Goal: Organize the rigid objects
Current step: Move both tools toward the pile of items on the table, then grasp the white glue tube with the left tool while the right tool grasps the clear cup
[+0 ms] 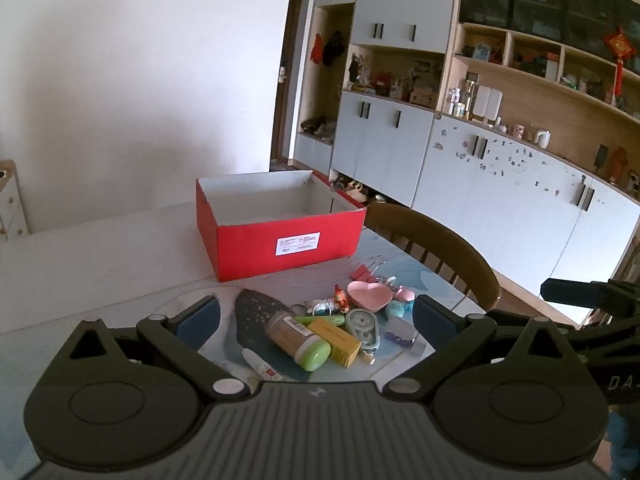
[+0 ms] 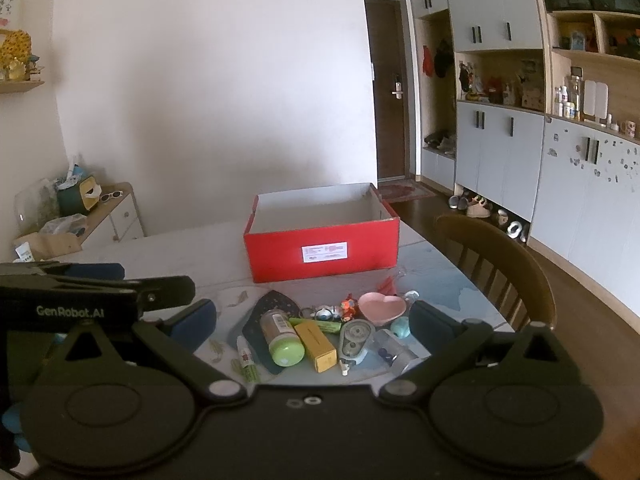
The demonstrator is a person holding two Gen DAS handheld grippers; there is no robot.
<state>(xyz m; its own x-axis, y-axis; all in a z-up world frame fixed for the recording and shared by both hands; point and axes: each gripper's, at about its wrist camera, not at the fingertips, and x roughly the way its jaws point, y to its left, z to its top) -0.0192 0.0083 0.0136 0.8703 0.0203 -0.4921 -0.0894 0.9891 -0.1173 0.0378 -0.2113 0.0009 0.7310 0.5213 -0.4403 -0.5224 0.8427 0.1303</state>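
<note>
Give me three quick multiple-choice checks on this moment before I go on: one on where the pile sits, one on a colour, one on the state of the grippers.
1. Where does the pile of small items lie relative to the red box?
A. inside it
B. on the table in front of it, nearer the cameras
C. behind it

2. What colour is the heart-shaped dish?
A. pink
B. blue
C. yellow

3. How do the left gripper and right gripper stand?
A. both shut on items
B. one holds the jar
C. both open, holding nothing

Answers: 1 B, the box interior shows only white walls and the items lie before its labelled side. 2 A, the dish is plainly pink. 3 C, the fingers are spread wide in both views.
</note>
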